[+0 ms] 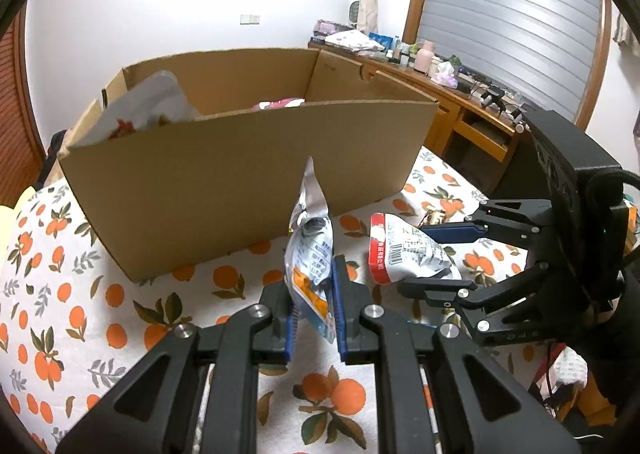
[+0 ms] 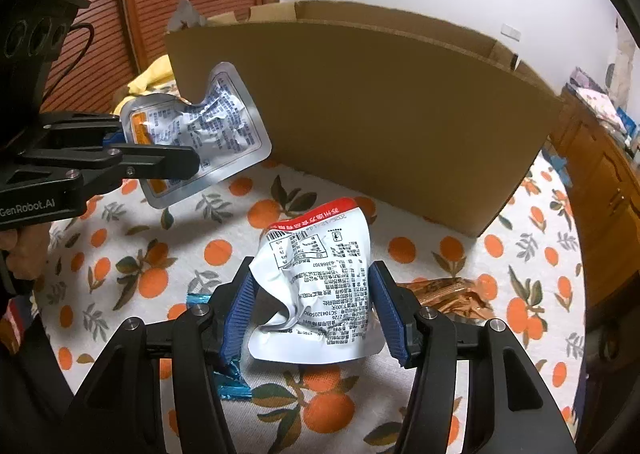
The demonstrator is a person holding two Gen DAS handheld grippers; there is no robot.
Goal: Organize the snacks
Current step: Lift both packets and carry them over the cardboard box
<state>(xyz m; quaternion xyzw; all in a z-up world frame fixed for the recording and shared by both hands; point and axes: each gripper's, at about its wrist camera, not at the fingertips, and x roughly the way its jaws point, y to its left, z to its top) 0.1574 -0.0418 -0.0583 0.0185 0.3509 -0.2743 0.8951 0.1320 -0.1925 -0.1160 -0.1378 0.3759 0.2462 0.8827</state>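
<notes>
1. The left tongs (image 1: 314, 318) are clenched nearly closed on a silver and orange snack pouch (image 1: 310, 254), lifted in front of the cardboard box (image 1: 240, 174).
2. The right tongs (image 2: 314, 314) stand half open, both pads touching a crumpled red-topped white packet (image 2: 320, 278) resting on the orange-print cloth (image 2: 120, 254).

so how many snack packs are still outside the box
At least 4: one in the left gripper, one between the right gripper's jaws, a brown one and a blue wrapper on the bed. Others may be hidden.
</notes>
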